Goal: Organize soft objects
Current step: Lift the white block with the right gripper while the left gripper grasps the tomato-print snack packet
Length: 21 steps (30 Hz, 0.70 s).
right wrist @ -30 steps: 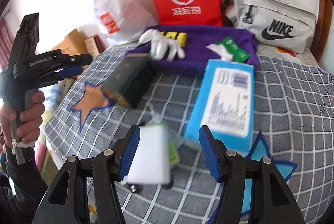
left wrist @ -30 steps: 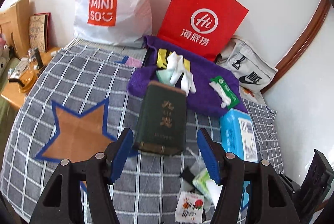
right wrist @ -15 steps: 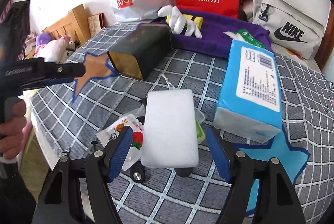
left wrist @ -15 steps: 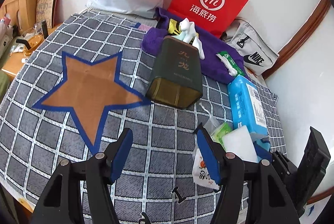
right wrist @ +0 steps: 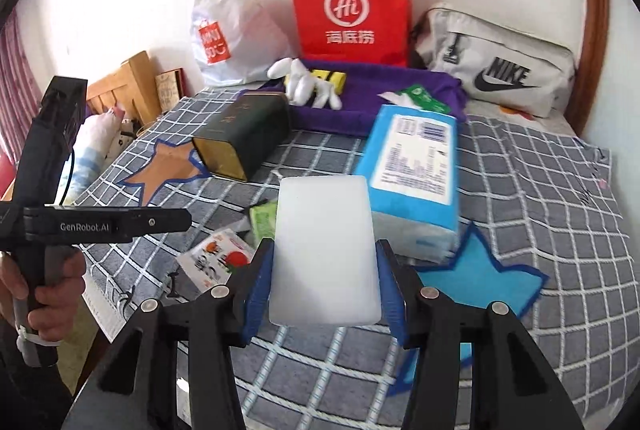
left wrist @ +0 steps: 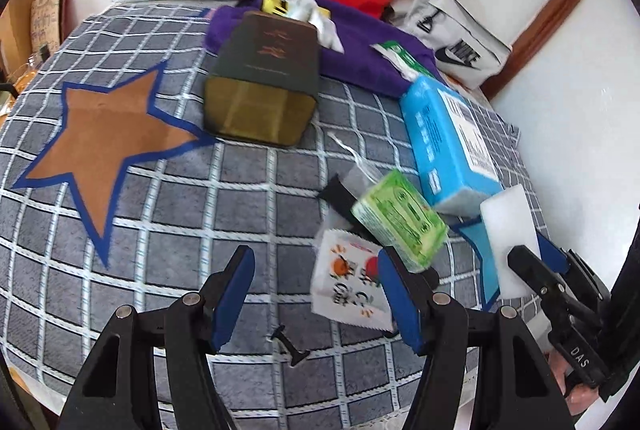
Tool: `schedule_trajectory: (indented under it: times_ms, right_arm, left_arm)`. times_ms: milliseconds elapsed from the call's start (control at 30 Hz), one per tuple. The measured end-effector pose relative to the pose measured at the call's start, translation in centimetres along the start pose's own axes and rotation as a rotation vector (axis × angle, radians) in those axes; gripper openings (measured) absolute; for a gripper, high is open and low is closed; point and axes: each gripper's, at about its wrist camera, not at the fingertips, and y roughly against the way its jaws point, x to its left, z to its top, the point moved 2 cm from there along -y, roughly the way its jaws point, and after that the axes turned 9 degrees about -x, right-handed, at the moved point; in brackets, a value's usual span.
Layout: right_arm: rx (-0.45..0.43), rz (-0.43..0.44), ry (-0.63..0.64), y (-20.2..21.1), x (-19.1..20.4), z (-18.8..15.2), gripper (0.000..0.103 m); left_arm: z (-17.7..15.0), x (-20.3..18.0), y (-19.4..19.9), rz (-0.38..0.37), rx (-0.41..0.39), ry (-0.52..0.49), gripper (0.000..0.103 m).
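Squeezing a white sponge [right wrist: 326,250] between both pads, the right tongs [right wrist: 325,286] hold it up over the bed [right wrist: 540,189]; left tongs [left wrist: 316,294] are spread wide with nothing in them, green pack [left wrist: 400,218] just ahead-right.

One white sponge [right wrist: 326,250]; one blue tissue pack [right wrist: 416,165]; one dark tin [right wrist: 244,135]; one purple towel [right wrist: 372,101]; two shopping bags: red [right wrist: 350,9], white [right wrist: 228,25]; two fabric stars: orange [left wrist: 106,133], blue [right wrist: 476,278]; two grippers: left [left wrist: 316,296], right [right wrist: 324,290].
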Motion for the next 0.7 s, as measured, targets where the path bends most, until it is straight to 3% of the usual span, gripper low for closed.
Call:
schedule_trajectory:
  times_ms: [167, 433, 500, 700]
  right_arm:
    - [0.027, -0.056, -0.036, 0.5, -2.4, -1.9, 0.049]
    - [0.089, -0.115, -0.058, -0.7, -4.1, -4.8, 0.049]
    - [0.091, -0.105, -0.048, -0.8, -3.9, -5.0, 0.049]
    - [0.102, -0.097, -0.053, -1.1, -3.8, -5.4, 0.049]
  left_arm:
    - [-1.1, -1.7, -1.0, -0.013, 0.034, -0.045, 0.062]
    - [-2.8, -3.5, -2.8, 0.041, 0.095, -0.153, 0.063]
    - [-3.0, -4.0, -3.0, 0.049, 0.097, -0.184, 0.067]
    - [-3.4, -4.9, -3.2, 0.097, 0.100, -0.277, 0.068]
